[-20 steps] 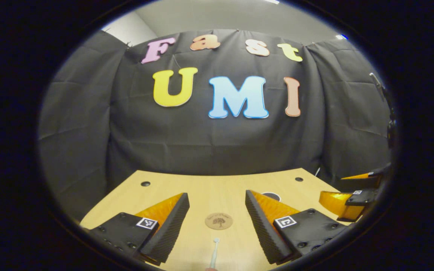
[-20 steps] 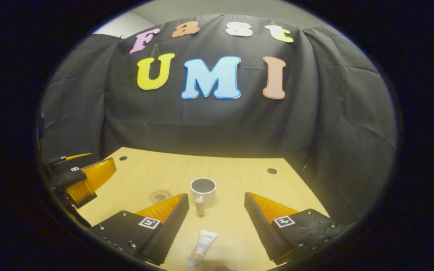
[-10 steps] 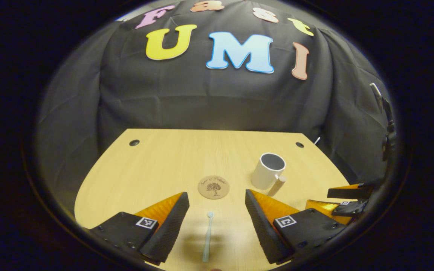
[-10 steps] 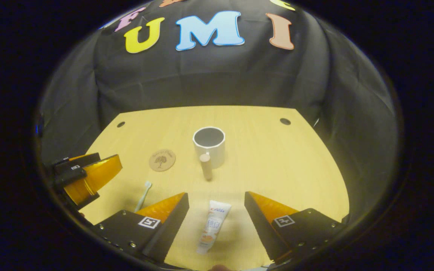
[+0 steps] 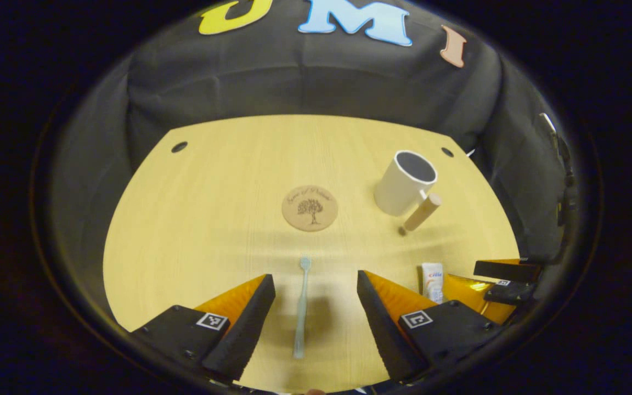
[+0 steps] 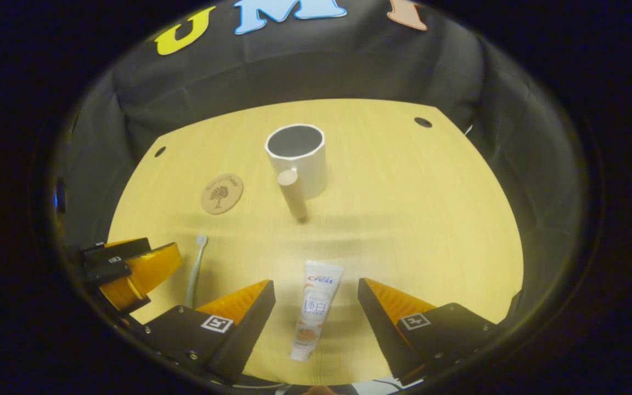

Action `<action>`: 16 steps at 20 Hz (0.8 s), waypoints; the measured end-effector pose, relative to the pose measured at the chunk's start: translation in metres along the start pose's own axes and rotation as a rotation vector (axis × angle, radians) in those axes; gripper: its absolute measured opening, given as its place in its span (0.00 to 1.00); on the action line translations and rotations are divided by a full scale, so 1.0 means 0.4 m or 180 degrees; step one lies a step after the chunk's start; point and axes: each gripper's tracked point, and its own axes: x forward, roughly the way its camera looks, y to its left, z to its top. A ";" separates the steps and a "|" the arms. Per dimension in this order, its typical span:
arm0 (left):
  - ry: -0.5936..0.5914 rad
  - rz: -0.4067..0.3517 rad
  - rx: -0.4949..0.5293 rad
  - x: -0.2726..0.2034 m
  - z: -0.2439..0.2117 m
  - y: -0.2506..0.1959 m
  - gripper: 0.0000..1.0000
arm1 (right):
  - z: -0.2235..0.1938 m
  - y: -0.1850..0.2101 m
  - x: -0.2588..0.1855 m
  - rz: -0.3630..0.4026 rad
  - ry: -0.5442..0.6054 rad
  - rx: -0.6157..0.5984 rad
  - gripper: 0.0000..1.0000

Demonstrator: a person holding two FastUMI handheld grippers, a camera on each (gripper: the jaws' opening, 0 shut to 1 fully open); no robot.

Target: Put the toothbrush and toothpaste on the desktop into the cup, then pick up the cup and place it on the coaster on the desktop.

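- Left gripper point(image 5: 316, 318): its fingers stood wide apart and held nothing, poised above the desktop point(image 5: 212, 219) near its near edge. The gap straddled the toothbrush, presumably so that the fingers could close across the handle.
- Toothbrush point(image 5: 300, 307): a pale, slim brush that lay flat on the wood, its head toward the coaster and its handle running back to the near edge; neither finger touched it.
- Right gripper point(image 6: 316, 323): likewise spread open and empty, placed over the near edge of the desktop with the toothpaste between its fingers; in the left gripper view it appeared at the right-hand edge of the desktop.
- Toothpaste point(image 6: 316, 307): a white tube that lay flat, its cap end nearest the camera and its crimped end pointing toward the cup. No finger was in contact with it.
- Cup point(image 6: 298, 159): a white mug that stood upright and empty toward the far edge of the desktop, its wooden peg handle point(image 6: 292, 193) facing the near edge, probably to offer an easy hold for the later lift.
- Coaster point(image 6: 221, 193): a round wooden disc with a tree mark, bare, beside the cup but apart from it, between the cup and the toothbrush head.
- Stage, as judged: both pickups were only being lined up; nothing was yet in the cup.
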 end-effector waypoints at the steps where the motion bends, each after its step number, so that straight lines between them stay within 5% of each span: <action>1: 0.0129 -0.0016 -0.0048 0.014 -0.017 0.000 0.96 | -0.009 0.003 0.010 0.0033 0.0088 0.0067 0.94; 16: 0.1261 0.0084 0.0032 0.111 -0.192 0.044 0.99 | -0.089 0.014 0.117 0.0073 0.0764 0.0102 0.94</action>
